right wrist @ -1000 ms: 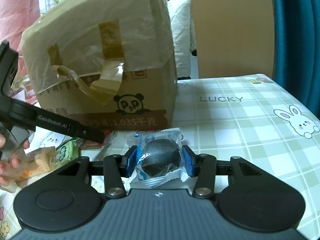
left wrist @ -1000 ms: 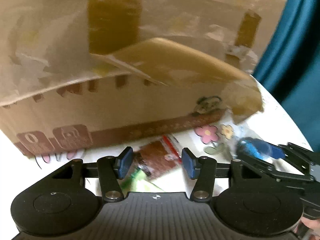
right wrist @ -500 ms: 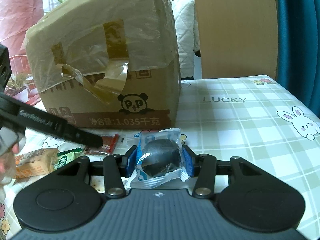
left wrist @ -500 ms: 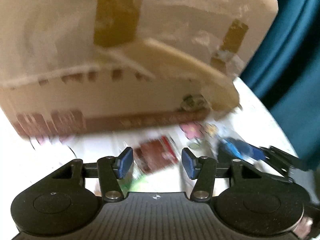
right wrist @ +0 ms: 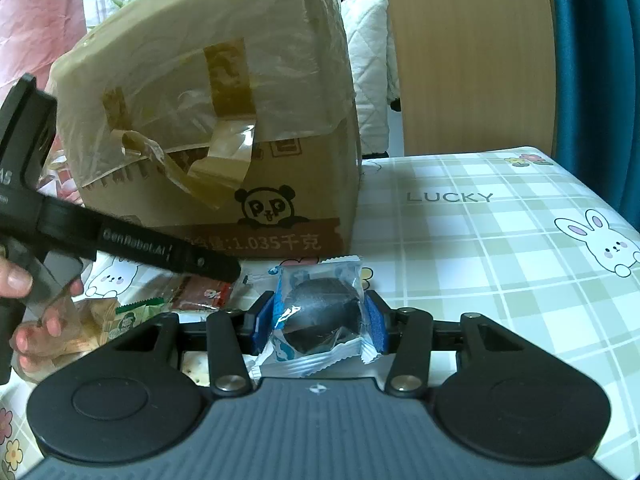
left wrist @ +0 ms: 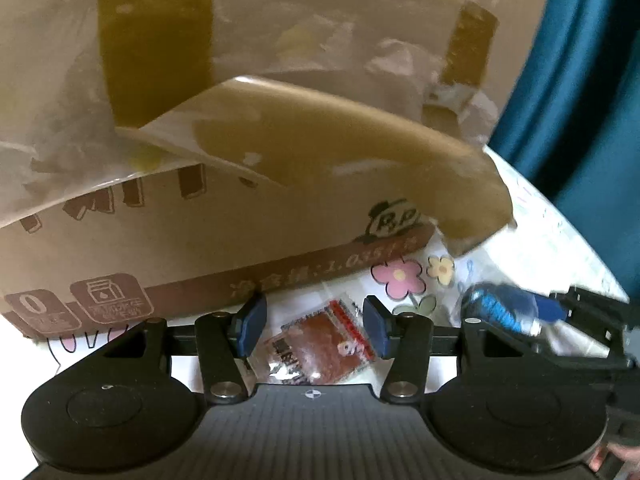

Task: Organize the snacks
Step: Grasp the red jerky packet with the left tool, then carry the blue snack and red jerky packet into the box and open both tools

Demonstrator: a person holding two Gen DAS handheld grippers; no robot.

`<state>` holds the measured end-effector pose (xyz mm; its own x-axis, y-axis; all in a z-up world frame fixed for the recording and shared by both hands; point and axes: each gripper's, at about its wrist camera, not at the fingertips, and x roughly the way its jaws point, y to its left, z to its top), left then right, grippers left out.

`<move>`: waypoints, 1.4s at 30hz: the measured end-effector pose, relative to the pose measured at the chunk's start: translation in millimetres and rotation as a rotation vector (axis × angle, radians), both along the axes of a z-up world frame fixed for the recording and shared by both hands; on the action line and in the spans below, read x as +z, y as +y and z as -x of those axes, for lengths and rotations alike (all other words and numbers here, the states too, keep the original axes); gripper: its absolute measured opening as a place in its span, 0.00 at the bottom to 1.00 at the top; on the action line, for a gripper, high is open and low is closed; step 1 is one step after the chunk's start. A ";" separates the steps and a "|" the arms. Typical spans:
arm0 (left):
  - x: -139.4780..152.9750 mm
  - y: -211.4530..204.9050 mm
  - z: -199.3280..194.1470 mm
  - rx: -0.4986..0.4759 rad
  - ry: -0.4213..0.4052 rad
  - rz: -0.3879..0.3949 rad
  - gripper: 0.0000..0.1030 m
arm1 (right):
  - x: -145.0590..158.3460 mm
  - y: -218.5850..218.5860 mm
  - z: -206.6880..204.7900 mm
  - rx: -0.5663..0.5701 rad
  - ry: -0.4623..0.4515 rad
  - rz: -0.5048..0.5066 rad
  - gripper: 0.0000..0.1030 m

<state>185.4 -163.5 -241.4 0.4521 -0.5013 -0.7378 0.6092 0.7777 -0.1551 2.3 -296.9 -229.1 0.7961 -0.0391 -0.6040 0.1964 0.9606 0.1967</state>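
Holding one snack in your right gripper, you had the left one spread over another.

In the left wrist view, your left gripper stood with its jaws apart around a red-brown snack packet lying on the table just in front of the cardboard box; whether a pad touched it was hard to tell. The right gripper showed at the right edge, blurred. In the right wrist view, your right gripper was clamped on a blue-and-white wrapped dark round snack, near the box, with more packets lying to the left.
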 end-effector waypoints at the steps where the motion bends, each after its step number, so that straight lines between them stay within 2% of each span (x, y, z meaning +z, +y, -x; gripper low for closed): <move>1: 0.0 0.9 0.7 -0.004 0.006 -0.001 0.54 | 0.1 0.2 0.0 -0.002 0.000 -0.001 0.48; 6: 1.7 24.9 8.2 0.006 0.038 0.027 0.54 | -0.1 0.9 -1.4 0.001 0.005 -0.001 0.48; 13: 0.4 23.8 25.7 -0.005 0.008 -0.020 0.54 | 0.0 2.7 -2.3 0.002 0.010 0.002 0.48; 17: -5.2 4.5 29.6 -0.019 -0.051 -0.073 0.54 | -0.1 3.1 -2.0 0.000 0.009 0.004 0.48; 23: -9.0 -8.9 32.7 0.021 -0.116 -0.119 0.57 | -0.6 3.7 -2.3 0.002 0.011 0.000 0.48; 24: -9.4 -9.0 34.5 0.029 -0.121 -0.116 0.56 | -0.7 3.9 -2.5 0.002 0.012 0.001 0.48; 26: -9.9 -10.6 38.2 0.029 -0.124 -0.113 0.44 | -0.6 5.6 -2.8 0.001 0.012 0.001 0.48; 30: -5.4 -7.1 54.3 0.050 -0.148 -0.139 0.39 | -1.1 5.7 -3.0 0.005 0.012 -0.003 0.48; 35: -1.7 5.6 66.1 0.086 -0.150 -0.100 0.39 | -2.0 3.4 -2.8 0.004 0.008 -0.024 0.48; 42: 27.0 32.1 80.9 0.156 -0.181 -0.019 0.39 | -1.9 4.0 -2.1 0.003 0.004 -0.029 0.48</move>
<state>104.5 -131.4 -214.3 0.6487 -0.4020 -0.6462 0.4978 0.8664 -0.0392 4.4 -292.9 -231.0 0.7940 -0.0193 -0.6076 0.1947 0.9549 0.2241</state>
